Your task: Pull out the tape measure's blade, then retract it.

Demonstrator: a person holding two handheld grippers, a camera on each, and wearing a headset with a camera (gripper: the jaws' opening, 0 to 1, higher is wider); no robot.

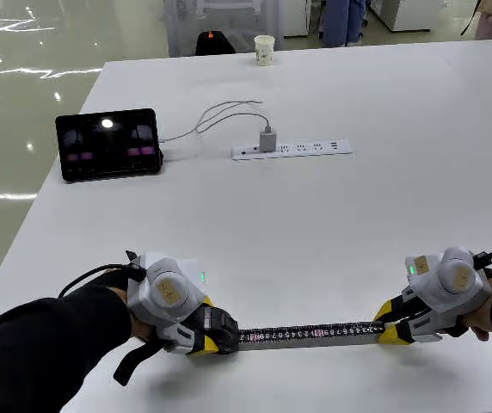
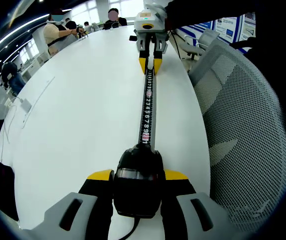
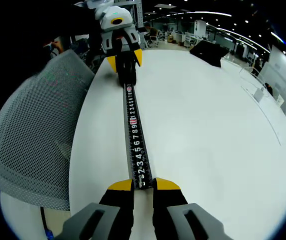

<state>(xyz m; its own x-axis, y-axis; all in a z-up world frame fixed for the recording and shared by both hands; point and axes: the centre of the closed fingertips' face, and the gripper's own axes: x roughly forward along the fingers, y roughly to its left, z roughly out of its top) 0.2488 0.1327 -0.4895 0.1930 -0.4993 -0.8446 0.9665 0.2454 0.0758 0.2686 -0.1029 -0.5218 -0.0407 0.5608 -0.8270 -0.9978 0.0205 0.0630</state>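
The black tape measure case (image 2: 138, 182) sits between my left gripper's yellow-tipped jaws; my left gripper (image 1: 205, 331) is shut on it at the near left of the white table (image 1: 315, 215). Its blade (image 1: 310, 332) is drawn out to the right, flat along the tabletop, numbers up. My right gripper (image 1: 387, 325) is shut on the blade's end (image 3: 141, 182). The left gripper view has the blade (image 2: 147, 110) running away to the right gripper (image 2: 150, 62). In the right gripper view the blade (image 3: 133, 132) leads to the left gripper (image 3: 124, 57) and the case (image 3: 124, 70).
A black tablet (image 1: 108, 143) lies at the far left of the table. A white power strip (image 1: 293, 149) with a charger and cable lies mid-table, and a paper cup (image 1: 264, 49) stands at the far edge. A mesh chair back (image 2: 243, 130) is beside the near table edge.
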